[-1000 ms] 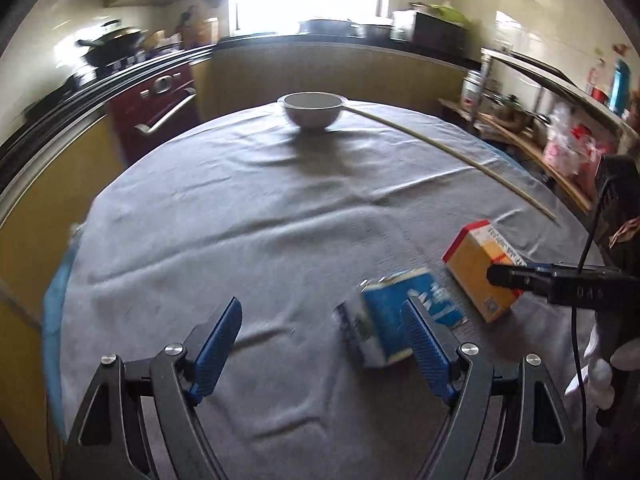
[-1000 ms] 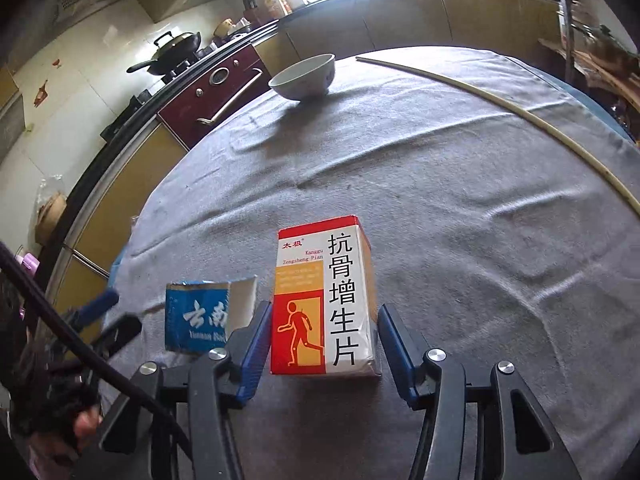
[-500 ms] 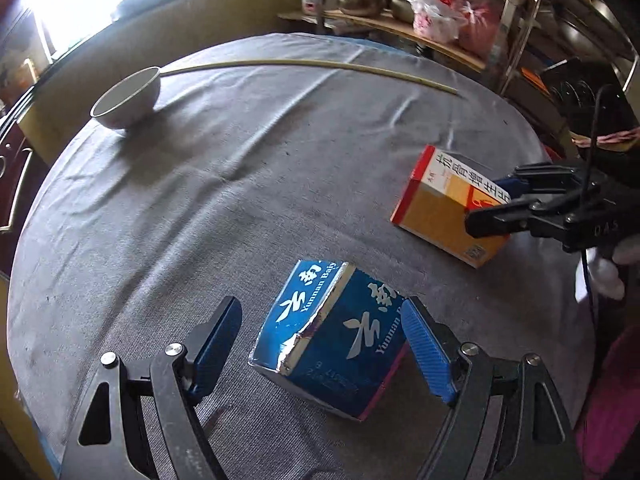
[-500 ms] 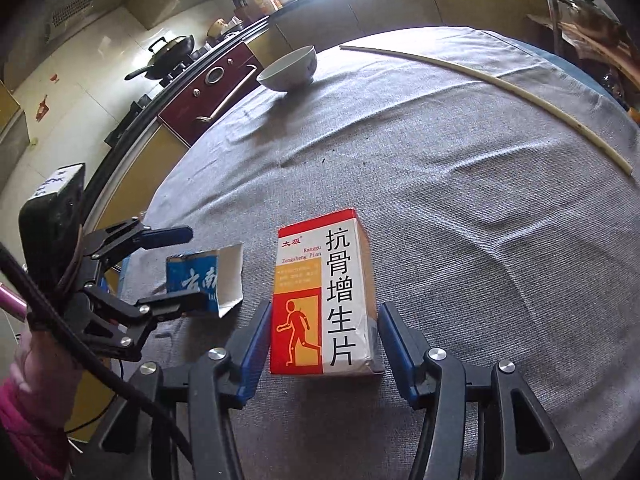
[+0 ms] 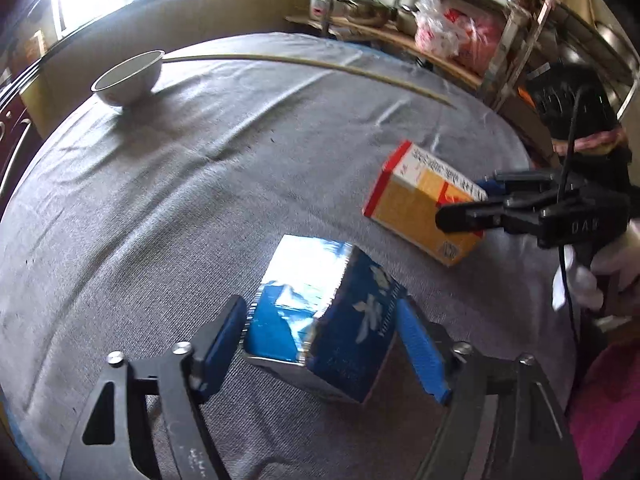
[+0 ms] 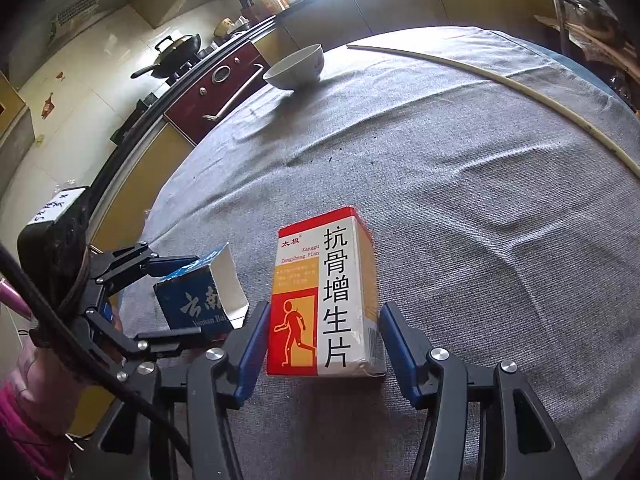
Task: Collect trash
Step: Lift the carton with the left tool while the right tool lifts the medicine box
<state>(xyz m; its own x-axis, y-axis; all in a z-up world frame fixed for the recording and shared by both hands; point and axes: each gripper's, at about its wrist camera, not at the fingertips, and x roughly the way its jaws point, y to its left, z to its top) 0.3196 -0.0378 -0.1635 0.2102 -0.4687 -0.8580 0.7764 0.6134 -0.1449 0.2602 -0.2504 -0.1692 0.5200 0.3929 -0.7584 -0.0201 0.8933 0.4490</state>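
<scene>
Both cartons look light, thin-walled and crushable, best pinched across their flat sides: the left tool (image 5: 322, 344) has closed onto the torn-open blue box (image 5: 324, 320), apparently raised off the desk (image 5: 160, 200), while the right tool (image 6: 322, 344) brackets the orange box (image 6: 326, 296) on the desk, jaws apart and not clearly touching.

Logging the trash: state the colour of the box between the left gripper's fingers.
Blue box with white lettering, clearest in the left wrist view.
</scene>
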